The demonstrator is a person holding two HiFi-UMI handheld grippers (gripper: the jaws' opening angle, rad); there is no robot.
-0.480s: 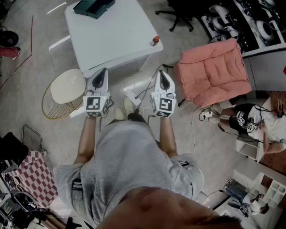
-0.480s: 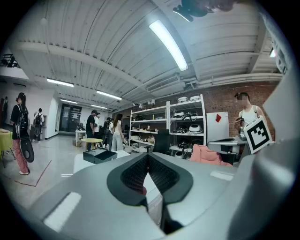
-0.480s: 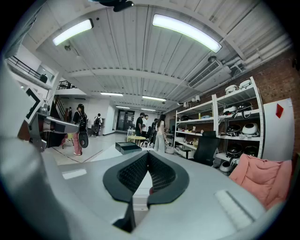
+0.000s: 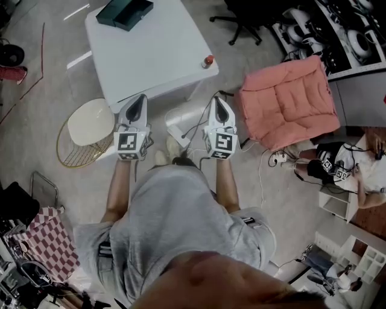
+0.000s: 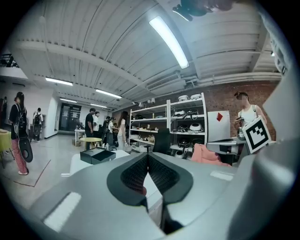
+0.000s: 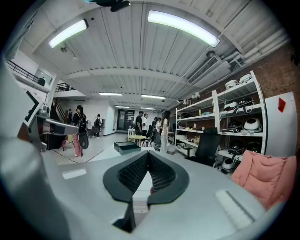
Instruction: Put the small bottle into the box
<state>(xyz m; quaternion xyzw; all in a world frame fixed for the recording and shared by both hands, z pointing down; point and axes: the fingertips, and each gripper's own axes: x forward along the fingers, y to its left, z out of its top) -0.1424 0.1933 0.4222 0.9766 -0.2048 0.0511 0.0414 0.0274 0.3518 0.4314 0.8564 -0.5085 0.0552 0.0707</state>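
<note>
not started: i hold left tongs (image 4: 139,98) and right tongs (image 4: 218,99) closed, empty; small bottle (image 4: 208,60) on bench (image 4: 158,47), 4 o'clock of box (image 4: 125,12).

Your small bottle (image 4: 208,60) shows only as a red-topped speck, too small to tell its shape; the dark box (image 4: 125,12) runs off the head view's top edge.
</note>
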